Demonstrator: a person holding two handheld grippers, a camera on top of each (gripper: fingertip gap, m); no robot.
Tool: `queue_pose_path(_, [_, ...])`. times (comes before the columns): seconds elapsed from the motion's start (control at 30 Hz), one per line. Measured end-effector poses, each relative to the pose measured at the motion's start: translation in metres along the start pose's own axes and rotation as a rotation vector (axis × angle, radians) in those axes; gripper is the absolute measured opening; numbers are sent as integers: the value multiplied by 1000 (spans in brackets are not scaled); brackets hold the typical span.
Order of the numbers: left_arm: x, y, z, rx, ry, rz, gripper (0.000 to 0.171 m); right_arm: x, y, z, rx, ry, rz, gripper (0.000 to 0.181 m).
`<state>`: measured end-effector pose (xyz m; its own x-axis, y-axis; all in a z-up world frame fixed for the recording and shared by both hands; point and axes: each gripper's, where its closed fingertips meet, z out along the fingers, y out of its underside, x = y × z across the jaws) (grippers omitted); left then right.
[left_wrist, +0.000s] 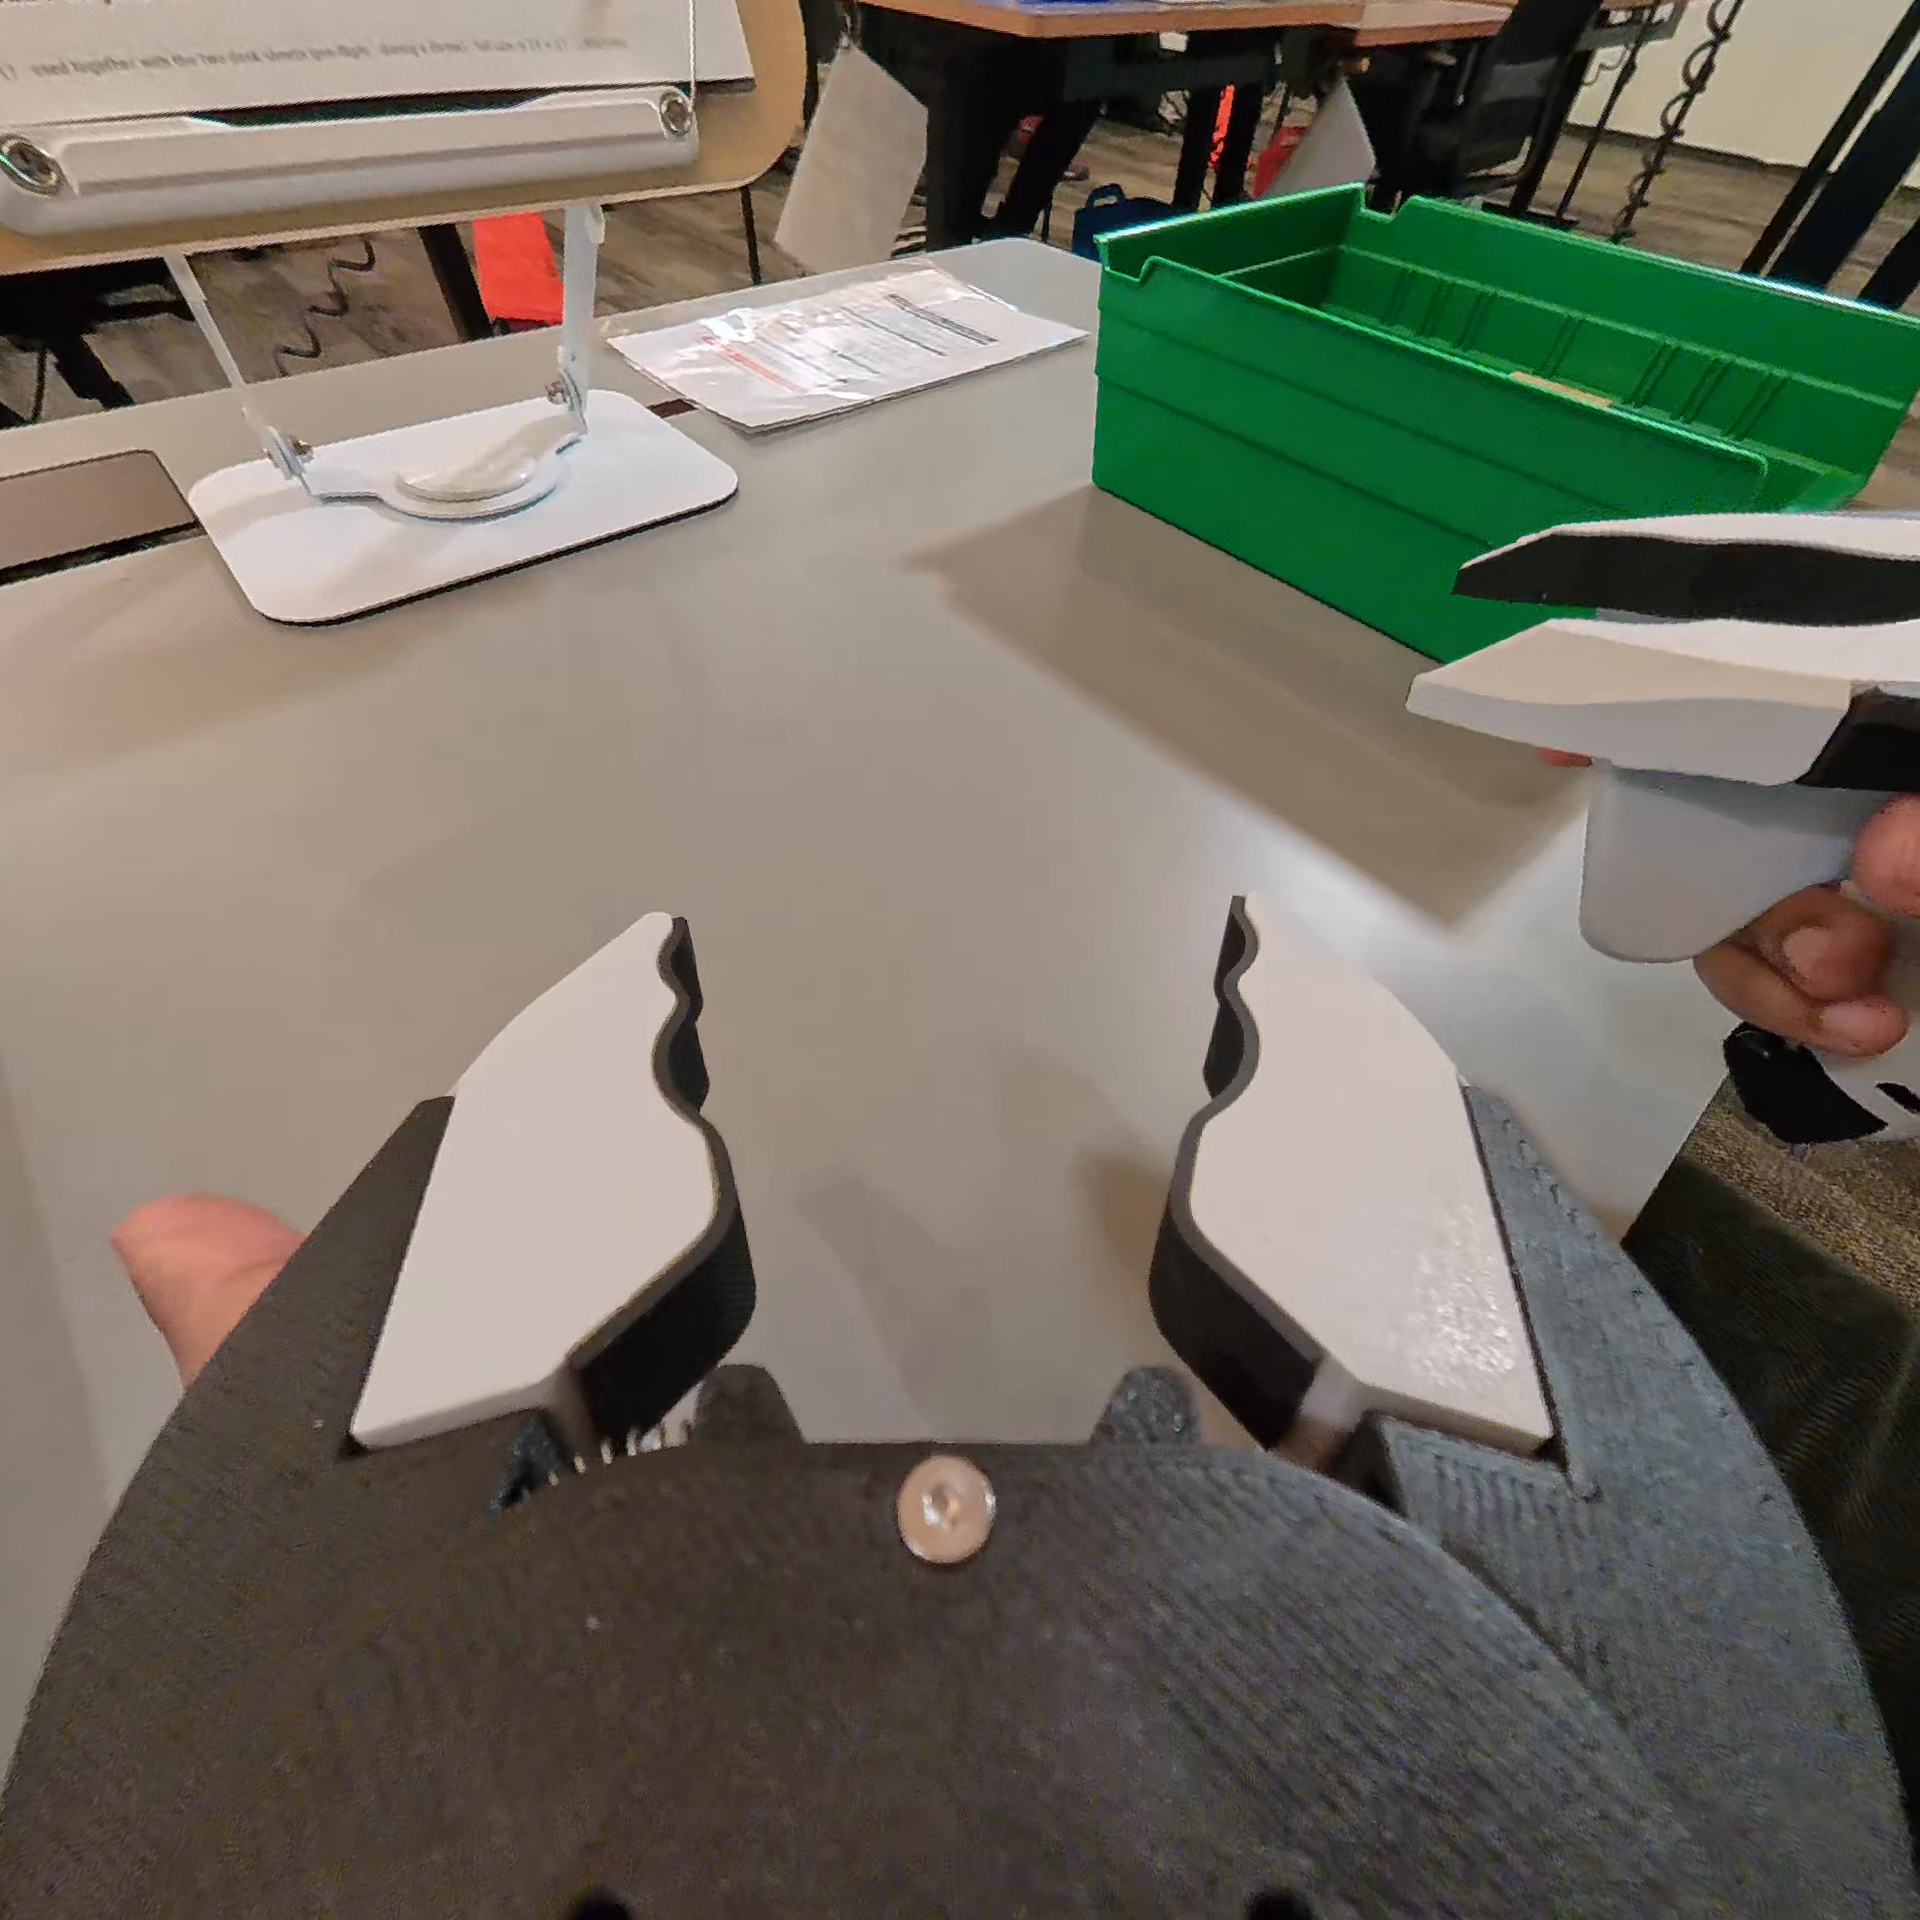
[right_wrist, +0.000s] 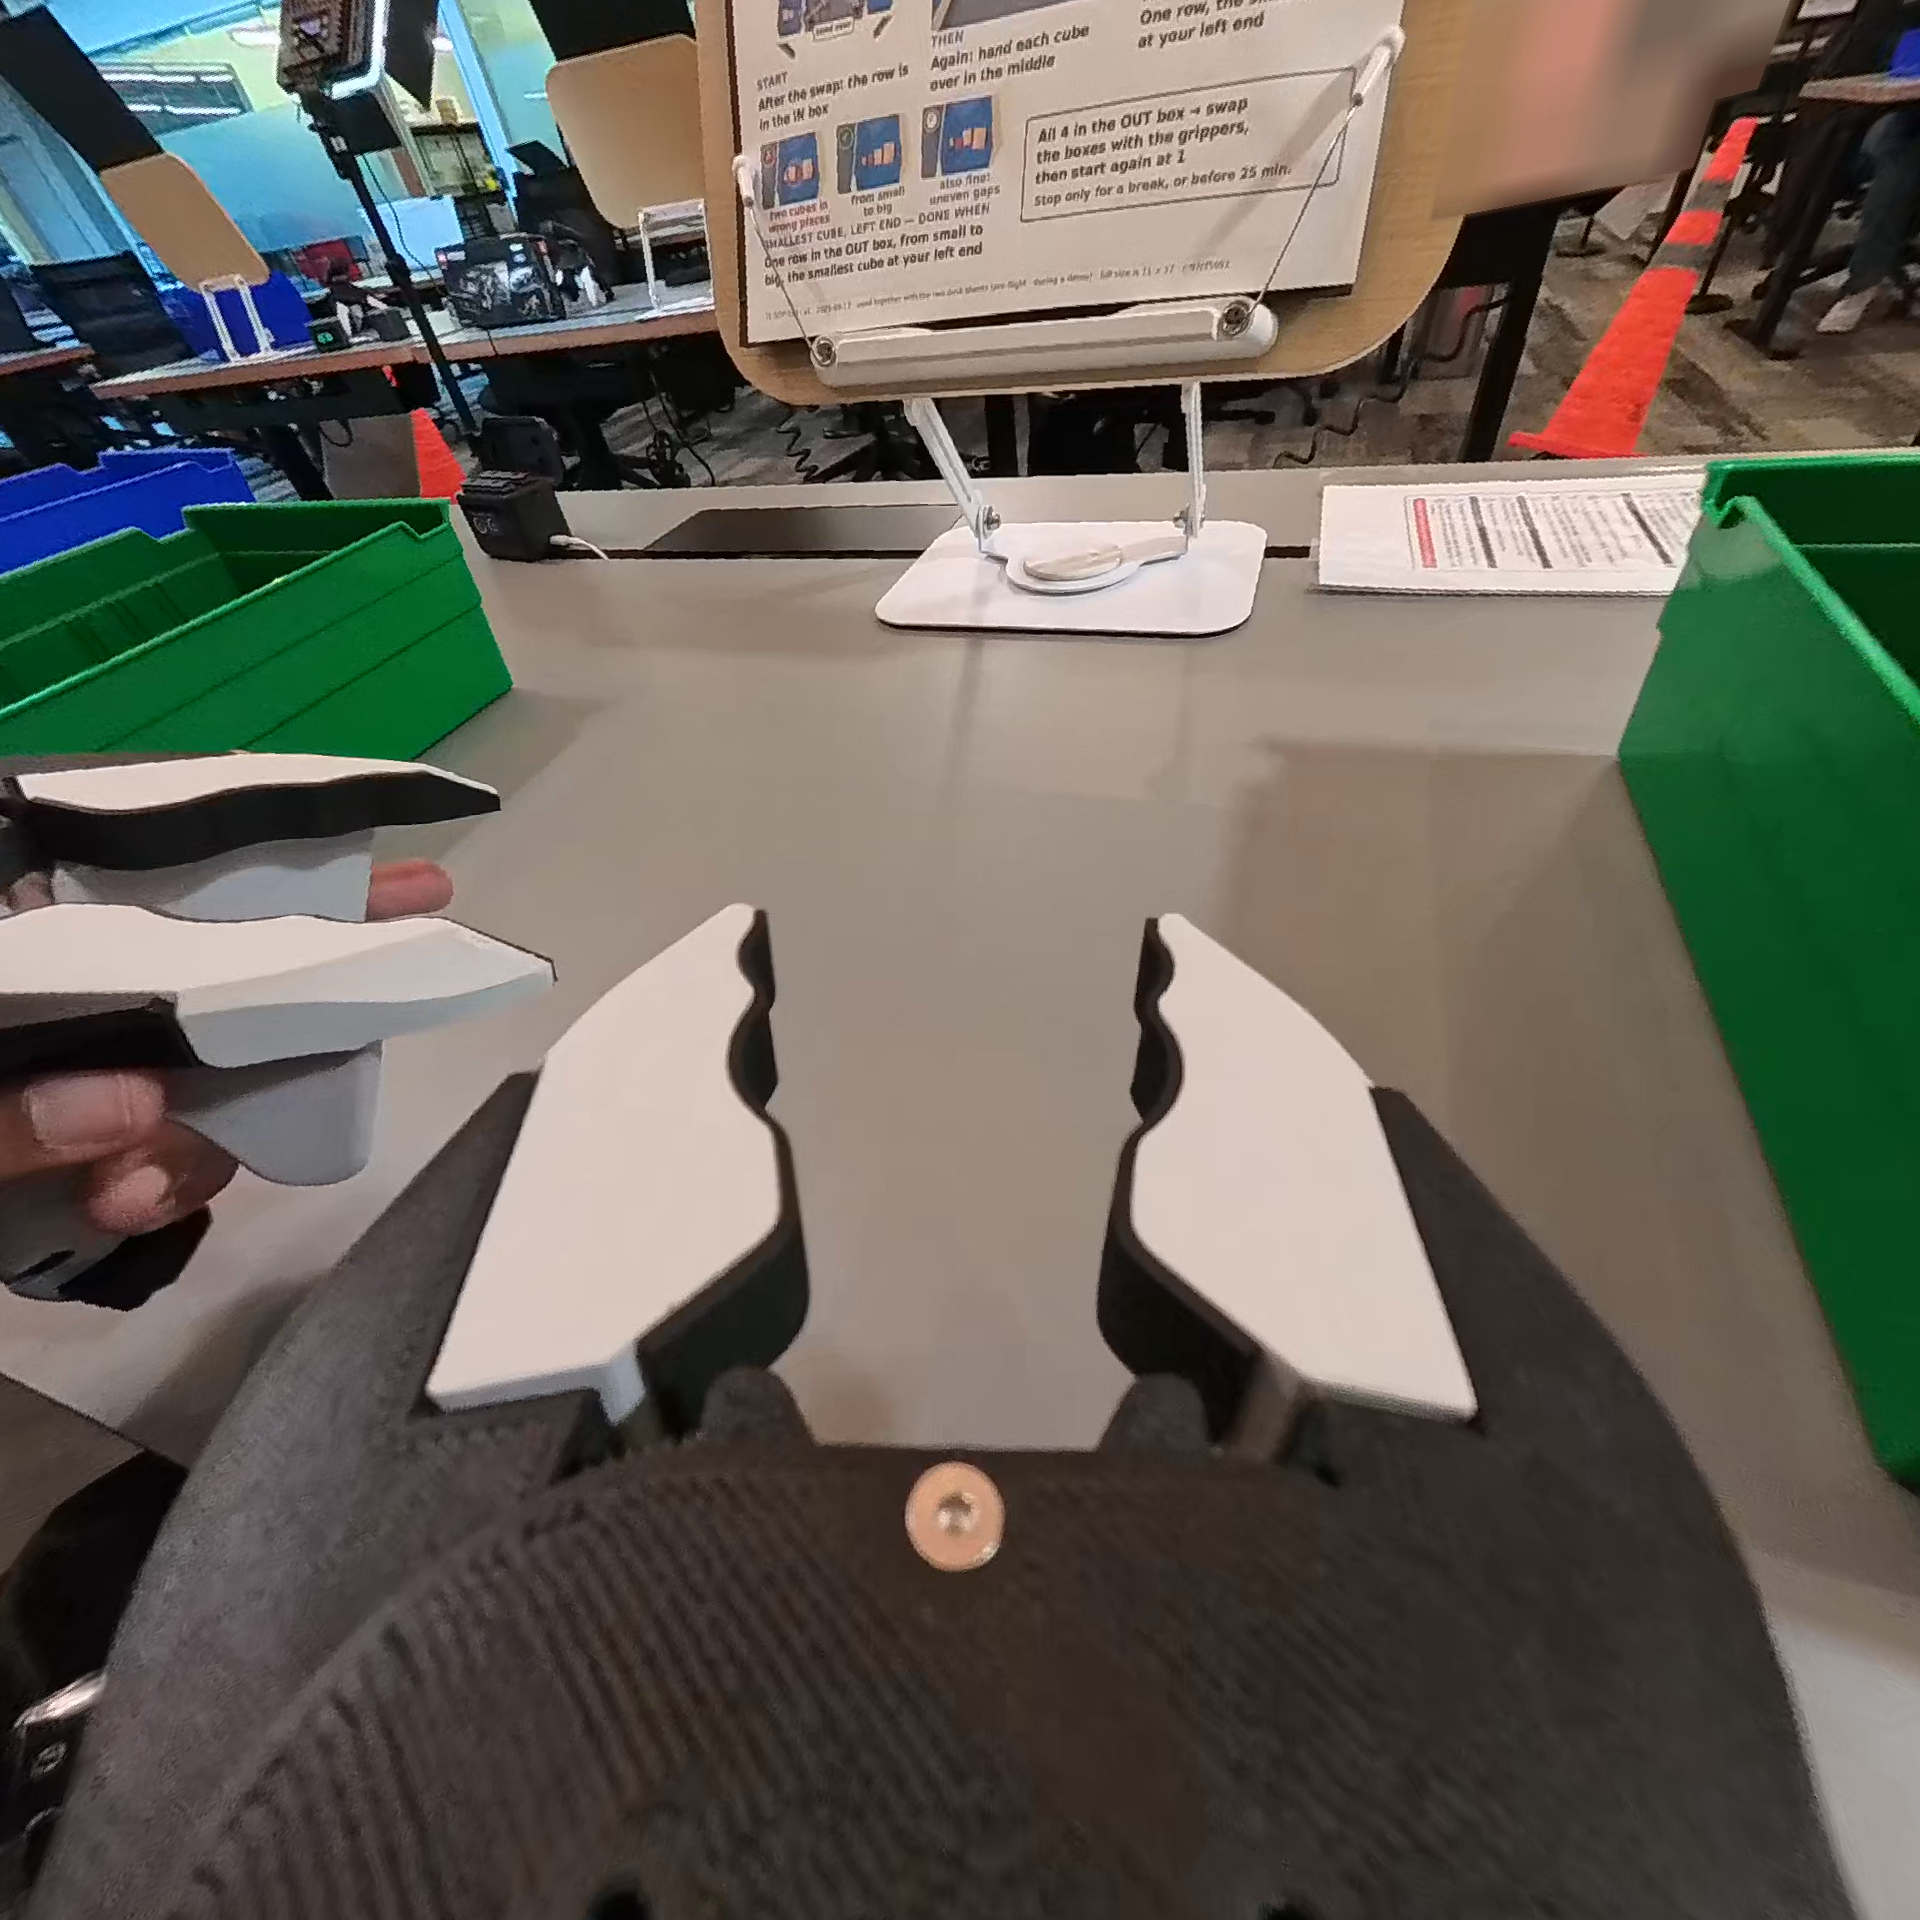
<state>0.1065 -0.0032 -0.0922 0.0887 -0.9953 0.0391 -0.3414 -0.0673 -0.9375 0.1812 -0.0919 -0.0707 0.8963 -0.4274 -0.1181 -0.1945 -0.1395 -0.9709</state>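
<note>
My left gripper is open and empty, held over the grey table with nothing between its white fingers. My right gripper is also open and empty over the middle of the table. Each gripper shows in the other's view: the right one at the right edge, the left one at the left edge, both held by a hand. A green bin stands at the right and shows in the right wrist view. Another green bin stands at the left.
A white stand at the table's back holds a board with a printed sheet. A laminated sheet lies beside it. Blue bins, orange cones and other desks stand beyond the table.
</note>
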Motion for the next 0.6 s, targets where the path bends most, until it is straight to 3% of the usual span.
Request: queue_pose_path(0.6, [4, 2, 0, -5, 34, -39, 92, -16, 9, 3, -55, -125, 40, 75])
